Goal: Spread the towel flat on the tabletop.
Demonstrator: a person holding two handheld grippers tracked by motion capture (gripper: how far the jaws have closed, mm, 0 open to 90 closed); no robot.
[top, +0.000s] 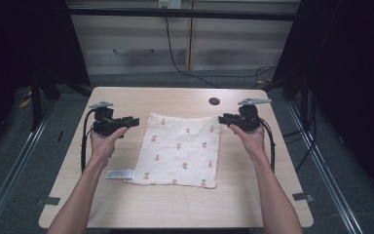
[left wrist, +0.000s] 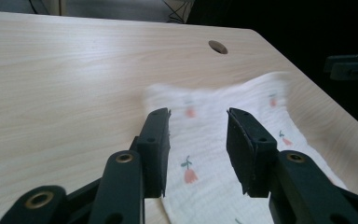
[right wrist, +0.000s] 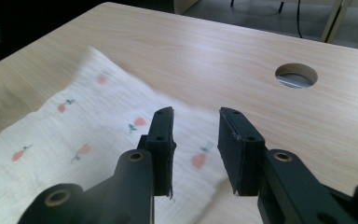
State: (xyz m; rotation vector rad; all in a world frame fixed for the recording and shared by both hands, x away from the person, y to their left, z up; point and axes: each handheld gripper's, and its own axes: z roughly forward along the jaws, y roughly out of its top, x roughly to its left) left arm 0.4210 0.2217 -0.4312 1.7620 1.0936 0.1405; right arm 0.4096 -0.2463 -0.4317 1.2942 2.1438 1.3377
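Nearest the person's edge of the table (top: 175, 207), two bare forearms come in from below, one on each side. Between them lies a white cloth (top: 180, 151) printed with small pink fruit, spread flat and roughly square in the middle of the tabletop. A white label (top: 120, 174) sticks out from the cloth's near left corner and lies flat on the wood.

Farther in, level with the cloth's far edge, each hand holds a black gripper pointing inward. The left gripper (top: 135, 121) hangs just beside the cloth's far left corner, and the right gripper (top: 221, 119) just beside its far right corner.

In the left gripper view, the left gripper (left wrist: 198, 126) has its jaws parted with a clear gap; the cloth (left wrist: 214, 158) lies on the table beneath and between them, and the pads do not press on it. In the right gripper view, the right gripper (right wrist: 196, 126) likewise stands with jaws apart above the cloth's (right wrist: 88, 130) corner, gripping nothing. The cloth's far edge looks blurred in both gripper views.

Beyond the cloth, near the table's far edge and toward its right corner, a round cable hole (top: 214, 101) goes through the top. Past the table stands a pale cabinet (top: 141, 39) with a dark cable (top: 175, 58) hanging in front of it.
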